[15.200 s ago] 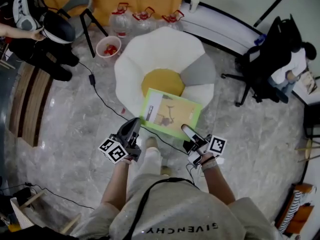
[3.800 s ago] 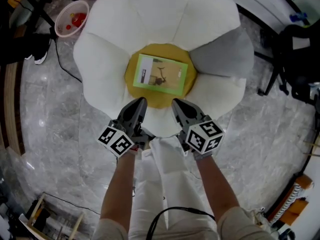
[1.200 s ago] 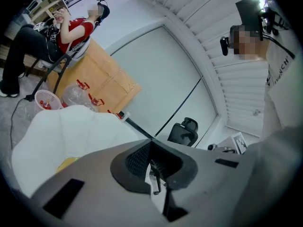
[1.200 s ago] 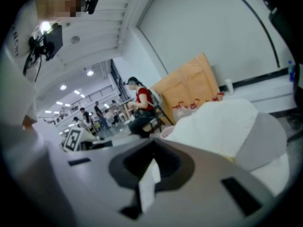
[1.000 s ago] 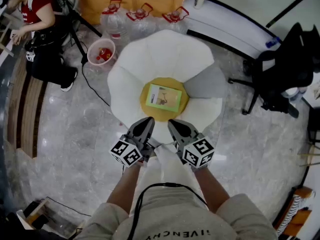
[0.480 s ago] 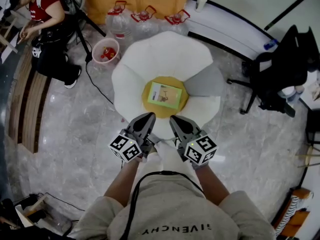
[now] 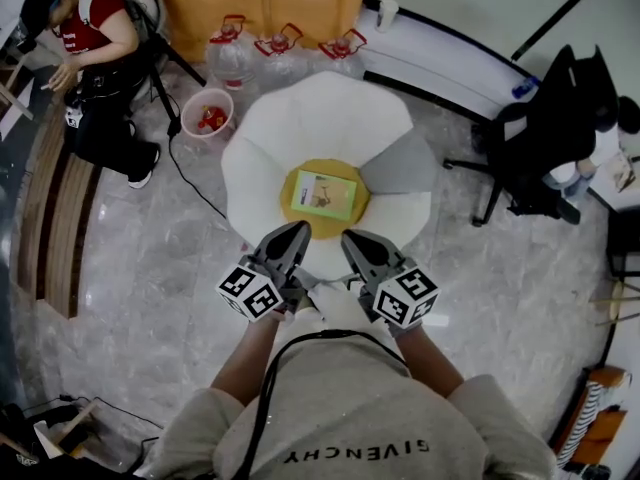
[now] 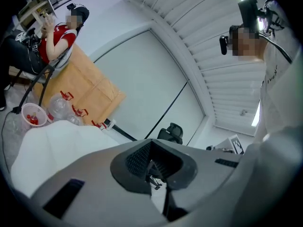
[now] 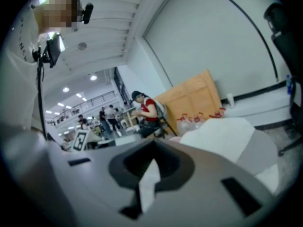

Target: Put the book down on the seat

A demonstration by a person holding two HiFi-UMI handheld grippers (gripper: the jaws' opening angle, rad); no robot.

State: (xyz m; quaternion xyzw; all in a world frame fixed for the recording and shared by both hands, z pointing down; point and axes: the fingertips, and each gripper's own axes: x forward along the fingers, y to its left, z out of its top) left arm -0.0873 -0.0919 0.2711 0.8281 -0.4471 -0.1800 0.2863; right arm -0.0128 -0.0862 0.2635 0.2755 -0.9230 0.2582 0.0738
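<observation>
**A:** While looking down from head view: spotted book (image 7: 324, 194)?
**B:** Yes. Lying flat, cover up, on yellow centre (image 7: 285, 196) of flower-shaped seat (image 7: 320, 118). White petals all round, one grey petal (image 7: 400, 163) toward right edge.
**A:** Left hand-held gripper (image 7: 299, 228)?
**B:** Pinched closed, gripping nothing. Seen against seat's near edge, well apart from book.
**A:** Right hand-held gripper (image 7: 348, 236)?
**B:** Same. Clamped together, empty, just beside left one at near edge.
**A:** Around seat?
**B:** Beyond far edge: three water jugs (image 7: 285, 48) with red handles, plus red bucket (image 7: 207, 118) on marble floor (image 7: 150, 268). Seated person (image 7: 90, 48) far left, black office chair (image 7: 540, 138) far right.
</observation>
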